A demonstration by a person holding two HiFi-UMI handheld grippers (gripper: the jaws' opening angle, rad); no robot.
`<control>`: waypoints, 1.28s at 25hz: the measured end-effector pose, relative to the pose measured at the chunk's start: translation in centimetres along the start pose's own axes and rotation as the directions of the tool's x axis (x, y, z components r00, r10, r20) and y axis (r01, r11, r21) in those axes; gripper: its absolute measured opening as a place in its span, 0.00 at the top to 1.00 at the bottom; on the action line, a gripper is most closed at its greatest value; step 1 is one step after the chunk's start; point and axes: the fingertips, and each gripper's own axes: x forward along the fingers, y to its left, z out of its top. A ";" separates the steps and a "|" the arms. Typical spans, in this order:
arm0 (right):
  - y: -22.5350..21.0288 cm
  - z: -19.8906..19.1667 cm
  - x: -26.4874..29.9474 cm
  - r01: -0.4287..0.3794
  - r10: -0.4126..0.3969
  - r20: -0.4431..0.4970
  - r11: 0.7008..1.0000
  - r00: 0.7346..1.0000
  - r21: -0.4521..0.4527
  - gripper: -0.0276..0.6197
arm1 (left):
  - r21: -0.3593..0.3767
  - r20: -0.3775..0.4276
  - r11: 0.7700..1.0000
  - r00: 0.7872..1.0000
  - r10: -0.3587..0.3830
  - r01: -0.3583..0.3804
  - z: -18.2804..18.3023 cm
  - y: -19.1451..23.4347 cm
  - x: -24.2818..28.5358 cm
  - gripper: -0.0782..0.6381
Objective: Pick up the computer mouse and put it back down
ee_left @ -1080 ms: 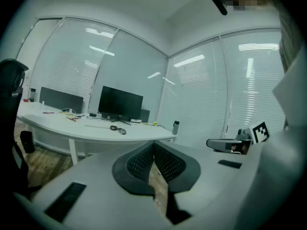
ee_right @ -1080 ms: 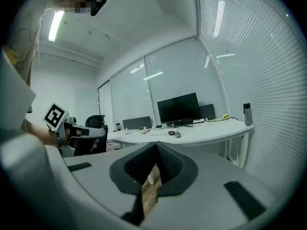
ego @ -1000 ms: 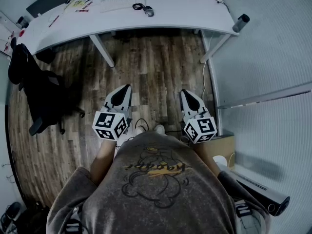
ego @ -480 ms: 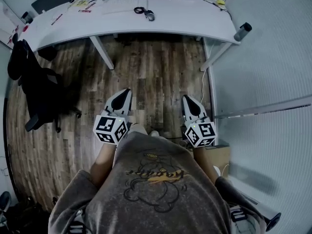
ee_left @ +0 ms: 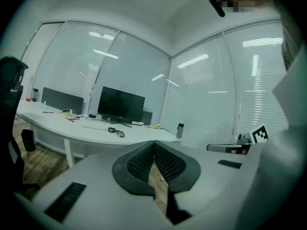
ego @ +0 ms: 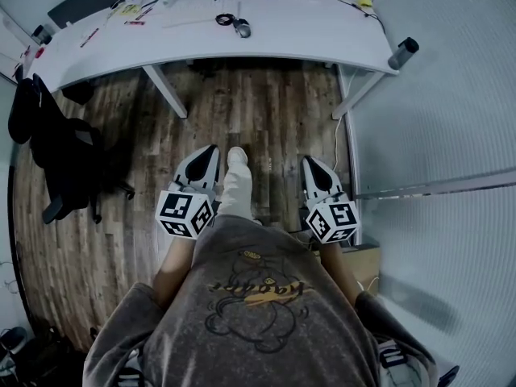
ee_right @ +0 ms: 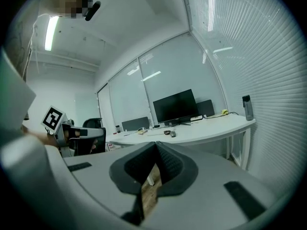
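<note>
The person is standing on a wooden floor, well back from a curved white desk, and is holding a gripper in each hand at waist height. The left gripper is pointing toward the desk with its jaws clenched together on nothing, the ribbed pads meeting at the tips in the left gripper view. The right gripper is doing the same, its jaws pressed shut and empty. Each is carrying its marker cube close to the person's grey sweatshirt. A pale trouser leg and shoe are showing on the floor between the two grippers.

The computer mouse is lying on the desk top, far from both grippers, just beside what is probably its own coiled cable. It is sitting in front of a dark monitor. A dark bottle is standing upright at the desk's right end. A black office chair is standing on the floor to the left, near the desk's other end.
</note>
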 end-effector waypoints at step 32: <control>-15.6 10.1 36.0 0.013 -0.013 -0.033 1.000 0.999 0.010 0.95 | -0.032 -0.004 0.999 0.999 -0.043 0.043 11.7 20.1 34.3 0.87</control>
